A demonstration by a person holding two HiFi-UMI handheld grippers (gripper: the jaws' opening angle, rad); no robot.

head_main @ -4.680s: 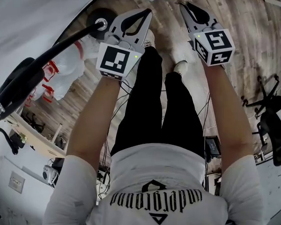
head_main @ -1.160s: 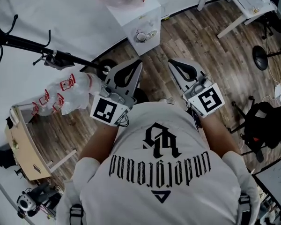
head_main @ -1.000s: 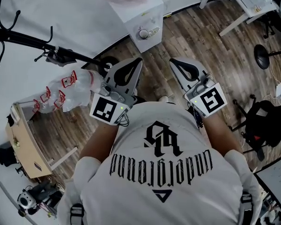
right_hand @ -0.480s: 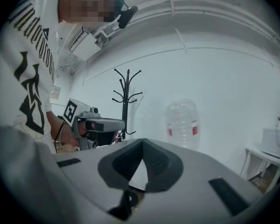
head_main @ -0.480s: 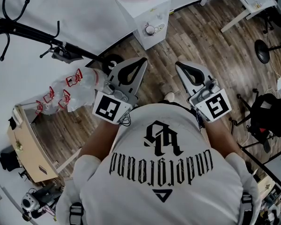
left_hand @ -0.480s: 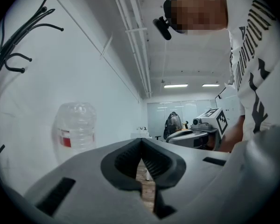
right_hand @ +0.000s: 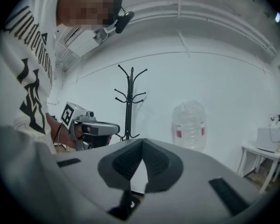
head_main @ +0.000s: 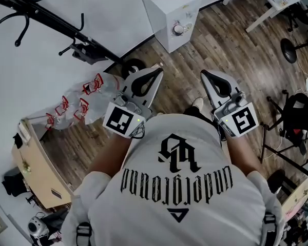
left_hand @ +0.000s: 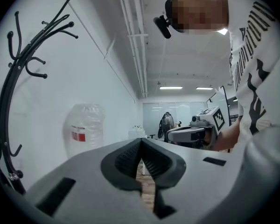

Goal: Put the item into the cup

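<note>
No cup and no item shows in any view. I hold both grippers side by side at chest height over a wooden floor. In the head view my left gripper (head_main: 157, 68) has its jaws together with nothing between them, and my right gripper (head_main: 205, 74) looks the same. In the left gripper view the left gripper (left_hand: 141, 140) has its pads meeting at the tip and empty, and the right gripper (left_hand: 171, 134) shows beside it. The right gripper view shows the right gripper (right_hand: 142, 142) shut and empty, with the left gripper (right_hand: 115, 127) off to the left.
A white water dispenser cabinet (head_main: 172, 14) stands ahead against the wall, its clear bottle (right_hand: 190, 125) on top. A black coat rack (head_main: 51, 22) leans in at the left above plastic bags (head_main: 82, 99). A wooden cabinet (head_main: 33, 168) stands lower left, and desk legs (head_main: 267, 4) and a black chair (head_main: 297, 117) at the right.
The person has stepped along the floor: the dispenser, coat rack and bags have slid right and down in the head view. Both grippers stay shut, empty and side by side.
</note>
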